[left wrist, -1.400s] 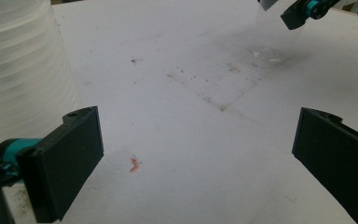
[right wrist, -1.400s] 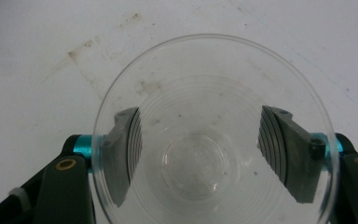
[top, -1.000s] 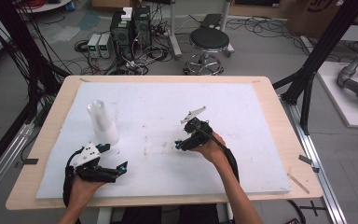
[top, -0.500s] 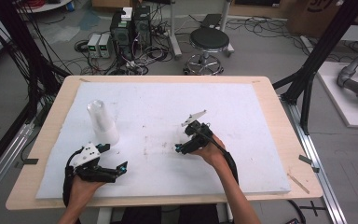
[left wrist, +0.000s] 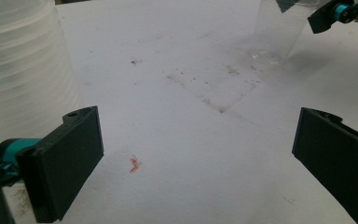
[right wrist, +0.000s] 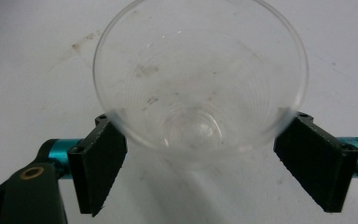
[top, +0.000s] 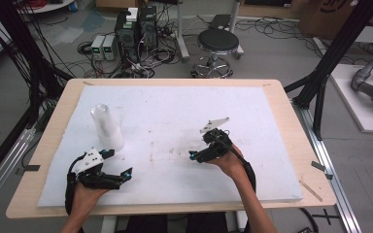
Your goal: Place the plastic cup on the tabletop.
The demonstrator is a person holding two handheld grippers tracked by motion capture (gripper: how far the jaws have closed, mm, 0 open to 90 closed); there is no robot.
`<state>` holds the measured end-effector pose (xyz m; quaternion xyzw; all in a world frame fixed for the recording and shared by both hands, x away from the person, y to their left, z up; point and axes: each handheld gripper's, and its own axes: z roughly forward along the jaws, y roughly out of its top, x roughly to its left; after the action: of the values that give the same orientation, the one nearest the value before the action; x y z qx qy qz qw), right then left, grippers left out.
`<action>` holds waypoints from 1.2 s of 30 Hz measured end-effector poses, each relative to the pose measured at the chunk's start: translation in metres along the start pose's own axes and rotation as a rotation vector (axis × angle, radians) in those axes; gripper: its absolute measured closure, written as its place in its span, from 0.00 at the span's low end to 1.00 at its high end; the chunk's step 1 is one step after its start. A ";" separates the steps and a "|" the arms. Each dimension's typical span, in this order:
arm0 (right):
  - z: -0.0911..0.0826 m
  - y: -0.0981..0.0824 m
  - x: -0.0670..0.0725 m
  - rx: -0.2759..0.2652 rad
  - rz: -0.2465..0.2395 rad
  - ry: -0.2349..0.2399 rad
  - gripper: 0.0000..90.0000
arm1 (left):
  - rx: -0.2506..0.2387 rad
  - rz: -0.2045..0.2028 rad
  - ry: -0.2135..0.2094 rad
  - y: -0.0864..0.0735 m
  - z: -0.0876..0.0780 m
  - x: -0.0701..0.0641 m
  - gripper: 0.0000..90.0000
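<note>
1. Over the last second the right gripper has slid a touch toward the near edge of the table; the left gripper and the stack of clear cups sit where they were.
2. The right gripper is low over the white mat, right of the table's middle, held in the person's right hand.
3. In the right gripper view a single clear plastic cup stands upright between the two black jaws, its open mouth facing the camera. The jaws are spread wide, one to each side of the cup, right by its wall; I cannot tell whether either pad actually touches it.
4. That single cup is too transparent to make out from the high view.
5. The left gripper rests near the near-left corner of the mat, in the person's left hand. Its jaws are wide apart with only bare mat between them.
6. The stack of clear cups stands upright toward the left edge of the mat, just beyond the left gripper. In the left gripper view it rises just beside the left-hand jaw.
7. A small orange fleck lies on the mat between the left gripper's jaws.
</note>
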<state>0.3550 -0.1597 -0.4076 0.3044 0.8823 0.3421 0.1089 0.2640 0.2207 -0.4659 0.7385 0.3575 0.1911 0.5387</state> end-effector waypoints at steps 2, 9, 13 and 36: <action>-0.005 -0.005 0.001 -0.008 0.002 -0.004 0.19 | 0.001 0.003 0.003 0.000 0.000 0.000 0.02; -0.024 -0.026 0.001 -0.087 0.011 -0.020 0.19 | -0.006 0.006 0.011 0.000 -0.001 -0.001 0.02; -0.035 -0.039 0.001 -0.144 0.021 -0.026 0.19 | -0.013 0.008 0.012 -0.001 -0.002 -0.001 0.02; -0.069 -0.116 -0.022 -0.444 0.130 -0.085 0.19 | -0.019 -0.010 0.018 -0.001 -0.002 0.000 0.02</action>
<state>0.2916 -0.2775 -0.4343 0.3433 0.7587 0.5207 0.1880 0.2626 0.2222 -0.4659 0.7298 0.3642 0.1983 0.5436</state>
